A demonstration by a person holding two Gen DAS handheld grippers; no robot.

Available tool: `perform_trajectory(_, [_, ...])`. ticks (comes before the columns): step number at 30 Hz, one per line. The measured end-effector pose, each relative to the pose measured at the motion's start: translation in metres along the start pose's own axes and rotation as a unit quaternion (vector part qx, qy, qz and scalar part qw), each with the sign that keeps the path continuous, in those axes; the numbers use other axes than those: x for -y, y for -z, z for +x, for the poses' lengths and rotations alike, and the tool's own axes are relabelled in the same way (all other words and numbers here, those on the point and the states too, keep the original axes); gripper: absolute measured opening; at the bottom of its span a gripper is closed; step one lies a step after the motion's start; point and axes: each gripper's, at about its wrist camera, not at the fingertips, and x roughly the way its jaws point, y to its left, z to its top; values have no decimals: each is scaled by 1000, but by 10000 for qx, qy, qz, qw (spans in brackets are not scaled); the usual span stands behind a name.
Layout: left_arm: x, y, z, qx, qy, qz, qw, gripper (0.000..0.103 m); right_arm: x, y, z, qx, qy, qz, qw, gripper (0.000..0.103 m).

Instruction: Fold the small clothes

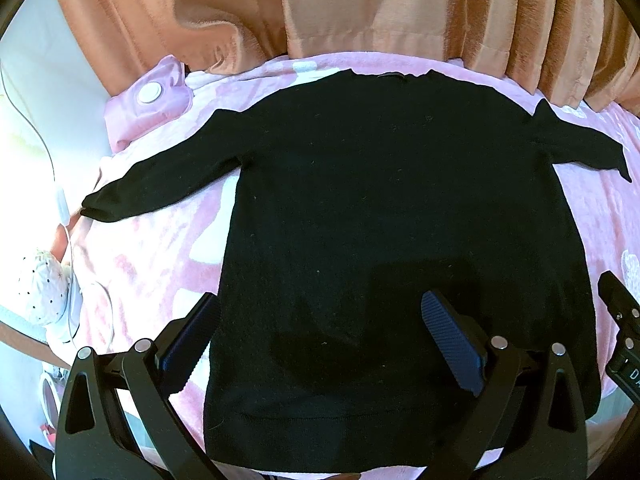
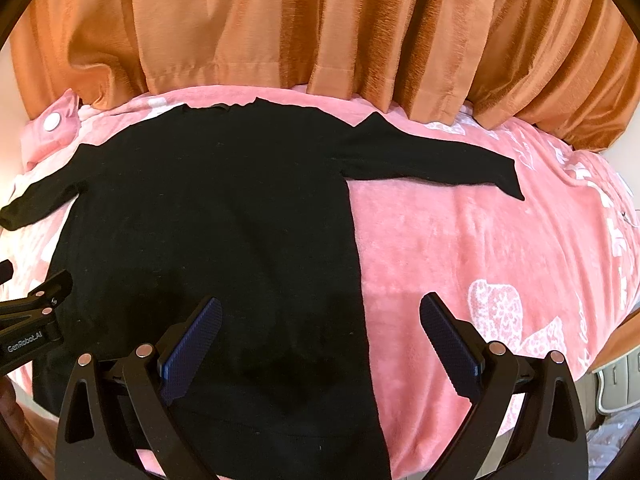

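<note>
A black long-sleeved sweater (image 1: 392, 208) lies flat on a pink blanket (image 1: 160, 264), neckline far, hem near, both sleeves spread out sideways. It also shows in the right wrist view (image 2: 208, 216), with its right sleeve (image 2: 436, 160) stretched across the blanket (image 2: 500, 248). My left gripper (image 1: 320, 320) is open and empty above the sweater's lower left part. My right gripper (image 2: 320, 320) is open and empty above the sweater's lower right edge. Each gripper shows at the edge of the other's view, the right gripper (image 1: 622, 328) and the left gripper (image 2: 36, 316).
Orange curtains (image 1: 360, 8) hang behind the bed's far edge. A pink pouch with a white round cap (image 1: 150, 94) lies at the far left corner. A white cable and a small stuffed toy (image 1: 44, 292) sit off the left side. A power strip (image 2: 618, 380) lies off the right.
</note>
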Motion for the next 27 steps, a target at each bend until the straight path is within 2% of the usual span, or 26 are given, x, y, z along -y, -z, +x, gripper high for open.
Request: perform_trajectory(27, [0, -3, 4, -50, 46, -38, 10000, 98, 1, 2, 7, -106, -9, 34, 9999, 98])
